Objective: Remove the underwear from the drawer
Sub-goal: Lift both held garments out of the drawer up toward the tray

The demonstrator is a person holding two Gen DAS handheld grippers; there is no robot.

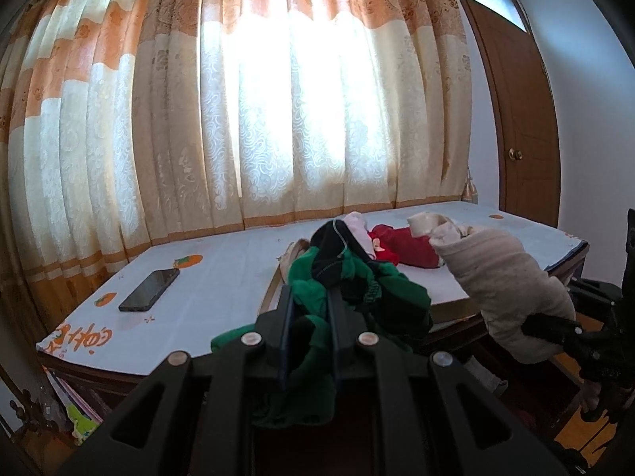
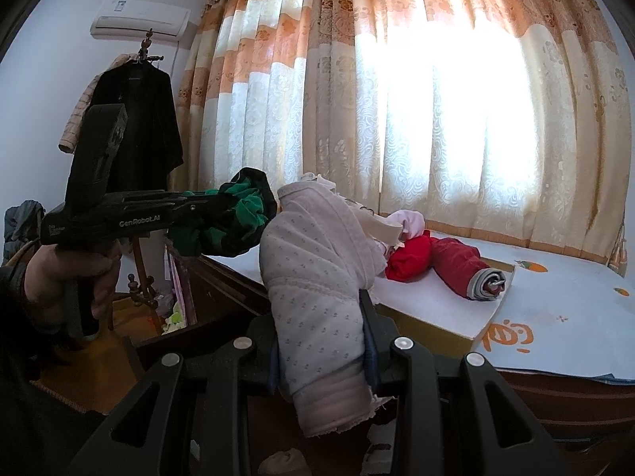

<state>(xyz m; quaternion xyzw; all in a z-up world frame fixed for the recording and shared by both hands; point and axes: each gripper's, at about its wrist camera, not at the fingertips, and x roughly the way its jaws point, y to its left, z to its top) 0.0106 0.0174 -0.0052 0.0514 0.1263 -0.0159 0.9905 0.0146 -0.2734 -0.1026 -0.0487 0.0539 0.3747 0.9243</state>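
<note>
Beside the desk [image 1: 222, 277], both grippers hang in the air with clothing. Left gripper [image 1: 309, 305]: its fingers are pinched tight on a green-and-black underwear bundle [image 1: 353, 285], held up over the desk's near edge. Right gripper [image 2: 321, 317]: its fingers clamp a pale quilted garment [image 2: 317, 277], also lifted clear. On the desk behind them lies a red garment [image 2: 436, 258] with pink pieces; a phone [image 1: 150, 289] rests well left of that pile.
</note>
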